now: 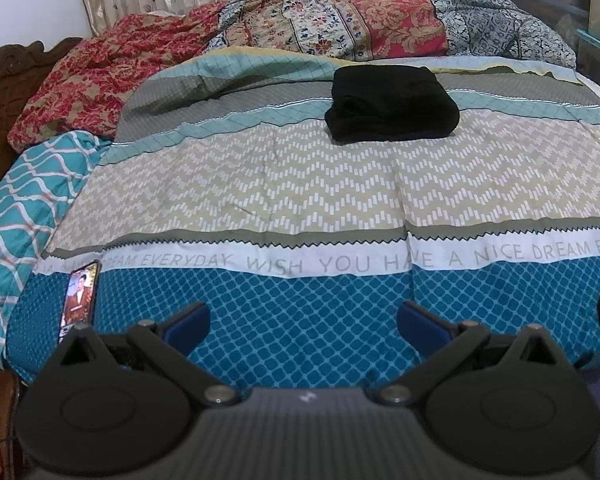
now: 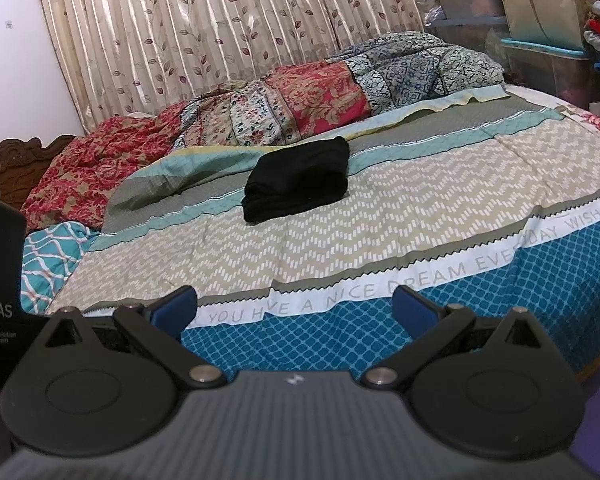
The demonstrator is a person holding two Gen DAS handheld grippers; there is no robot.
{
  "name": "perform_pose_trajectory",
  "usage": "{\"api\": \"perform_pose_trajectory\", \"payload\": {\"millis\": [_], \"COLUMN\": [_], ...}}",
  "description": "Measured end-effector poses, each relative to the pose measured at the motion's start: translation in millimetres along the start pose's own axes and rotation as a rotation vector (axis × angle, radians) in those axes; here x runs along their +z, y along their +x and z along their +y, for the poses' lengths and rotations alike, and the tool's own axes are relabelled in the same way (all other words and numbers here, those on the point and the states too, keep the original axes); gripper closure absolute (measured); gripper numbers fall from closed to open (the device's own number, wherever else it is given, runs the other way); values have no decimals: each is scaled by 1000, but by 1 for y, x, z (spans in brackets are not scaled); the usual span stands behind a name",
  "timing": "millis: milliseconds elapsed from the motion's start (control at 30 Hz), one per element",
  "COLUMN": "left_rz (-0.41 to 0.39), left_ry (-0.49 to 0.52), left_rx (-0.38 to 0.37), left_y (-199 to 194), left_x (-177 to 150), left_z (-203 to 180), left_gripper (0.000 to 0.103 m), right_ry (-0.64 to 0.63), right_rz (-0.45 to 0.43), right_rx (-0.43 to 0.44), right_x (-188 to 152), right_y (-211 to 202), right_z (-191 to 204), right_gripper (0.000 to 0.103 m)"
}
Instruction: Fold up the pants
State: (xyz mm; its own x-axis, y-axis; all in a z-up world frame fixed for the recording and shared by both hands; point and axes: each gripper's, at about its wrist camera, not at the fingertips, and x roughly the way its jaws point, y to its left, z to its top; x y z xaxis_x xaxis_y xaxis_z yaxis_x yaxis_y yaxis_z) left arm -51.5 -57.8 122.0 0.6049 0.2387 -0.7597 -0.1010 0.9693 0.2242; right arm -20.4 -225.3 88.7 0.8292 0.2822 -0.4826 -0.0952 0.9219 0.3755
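The black pants (image 1: 392,102) lie folded in a compact rectangular bundle on the patterned bedspread (image 1: 300,184), toward the far side of the bed. They also show in the right wrist view (image 2: 298,178). My left gripper (image 1: 303,320) is open and empty, held over the bed's near blue edge, well short of the pants. My right gripper (image 2: 295,308) is open and empty too, also near the front edge and far from the pants.
A phone (image 1: 80,300) with a lit screen lies at the bed's near left. A bunched red and floral quilt (image 1: 260,36) lies along the far side under a curtain (image 2: 220,32). Storage boxes (image 2: 540,20) stand at the right. A carved wooden headboard (image 1: 4,80) is at the left.
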Motion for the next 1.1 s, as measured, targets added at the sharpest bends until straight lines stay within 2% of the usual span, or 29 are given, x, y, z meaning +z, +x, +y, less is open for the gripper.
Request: {"api": "perform_pose_trajectory", "payload": {"millis": [800, 1100], "left_rz": [74, 37], "left_ry": [-21, -30], "left_rx": [-16, -31], "left_y": [44, 48], "left_x": [12, 26], "left_z": [-5, -2], "left_gripper": [0, 0], "right_ry": [-10, -15], "right_rz": [71, 66], "right_rx": [-40, -47], "right_x": [4, 16], "right_y": [32, 43], "right_z": [-1, 0], "right_gripper": [0, 0]}}
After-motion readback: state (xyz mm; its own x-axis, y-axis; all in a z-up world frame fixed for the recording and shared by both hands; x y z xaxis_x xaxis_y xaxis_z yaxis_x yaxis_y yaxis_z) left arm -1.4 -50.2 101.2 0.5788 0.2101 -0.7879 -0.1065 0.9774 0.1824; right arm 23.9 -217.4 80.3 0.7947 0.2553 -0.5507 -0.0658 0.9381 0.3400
